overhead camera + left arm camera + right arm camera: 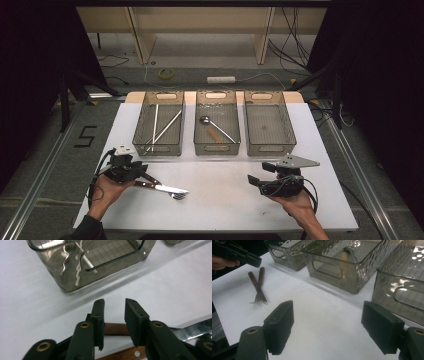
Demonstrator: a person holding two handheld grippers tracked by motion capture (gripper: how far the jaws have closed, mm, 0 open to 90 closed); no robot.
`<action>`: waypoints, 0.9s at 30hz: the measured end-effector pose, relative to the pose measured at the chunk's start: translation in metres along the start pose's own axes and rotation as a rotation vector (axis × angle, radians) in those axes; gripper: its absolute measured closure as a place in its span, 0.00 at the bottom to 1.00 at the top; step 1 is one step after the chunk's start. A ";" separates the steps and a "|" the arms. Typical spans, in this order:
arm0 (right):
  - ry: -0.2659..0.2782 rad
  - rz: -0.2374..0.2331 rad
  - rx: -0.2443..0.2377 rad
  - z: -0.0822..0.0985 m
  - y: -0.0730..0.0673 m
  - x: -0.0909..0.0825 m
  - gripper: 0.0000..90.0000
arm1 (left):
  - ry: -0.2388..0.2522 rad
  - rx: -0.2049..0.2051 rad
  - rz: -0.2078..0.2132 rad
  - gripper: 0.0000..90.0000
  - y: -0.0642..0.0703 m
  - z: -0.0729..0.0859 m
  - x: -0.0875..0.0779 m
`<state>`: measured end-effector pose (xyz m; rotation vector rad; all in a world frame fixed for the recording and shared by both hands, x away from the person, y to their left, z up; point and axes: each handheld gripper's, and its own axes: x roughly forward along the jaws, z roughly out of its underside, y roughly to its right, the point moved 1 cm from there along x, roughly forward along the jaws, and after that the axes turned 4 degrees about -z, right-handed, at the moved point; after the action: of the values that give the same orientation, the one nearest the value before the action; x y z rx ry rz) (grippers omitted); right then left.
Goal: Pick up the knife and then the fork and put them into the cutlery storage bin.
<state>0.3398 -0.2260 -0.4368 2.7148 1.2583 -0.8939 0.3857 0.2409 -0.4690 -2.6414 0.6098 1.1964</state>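
At the near-left corner of the white table [310, 150], the left gripper [140, 171] hovers over the wooden handles of a knife [161, 187] and a fork [167, 192] that lie crossed on the surface. In the left gripper view its jaws stand narrow, with one brown handle passing beneath the gap between them; whether the pads press on it cannot be told from here. The right gripper [253, 180] waits near the right end of the near edge, jaws wide and empty, aimed across the bare sheet toward the cutlery.

The risk, as things lie, is the overlap: the two handles touch or nearly touch, so a closing grip could catch both pieces, or nip only one edge and let the piece swing or drop when lifted. A jaw tip scraping the table could also push the pair apart.

Along the far edge stand three smoky plastic bins: the left bin [138, 125] holding pale chopsticks [164, 127], the middle bin [199, 125] holding a ladle [205, 120] and a wooden-handled utensil, and the right bin [287, 125] bare. Their near walls stand between the cutlery and any drop inside.
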 end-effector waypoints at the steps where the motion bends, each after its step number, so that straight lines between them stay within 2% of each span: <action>1: -0.002 -0.002 -0.001 0.000 0.000 0.000 0.30 | -0.009 0.005 -0.002 0.80 0.000 0.000 0.001; 12: -0.008 -0.002 -0.006 0.000 0.000 0.003 0.31 | -0.051 0.036 -0.022 0.98 -0.004 0.001 0.005; 15: -0.011 -0.001 -0.010 0.000 0.000 0.003 0.31 | -0.054 0.044 -0.016 0.98 -0.003 0.001 0.004; 21: -0.007 0.003 -0.017 0.000 -0.001 0.000 0.31 | -0.099 0.071 -0.011 0.98 0.003 0.003 0.006; 27: -0.004 0.003 -0.016 0.000 -0.001 -0.001 0.31 | -0.136 0.074 -0.006 0.98 0.004 0.007 0.008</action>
<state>0.3386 -0.2256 -0.4361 2.7002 1.2554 -0.8852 0.3840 0.2376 -0.4793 -2.4752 0.6097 1.3116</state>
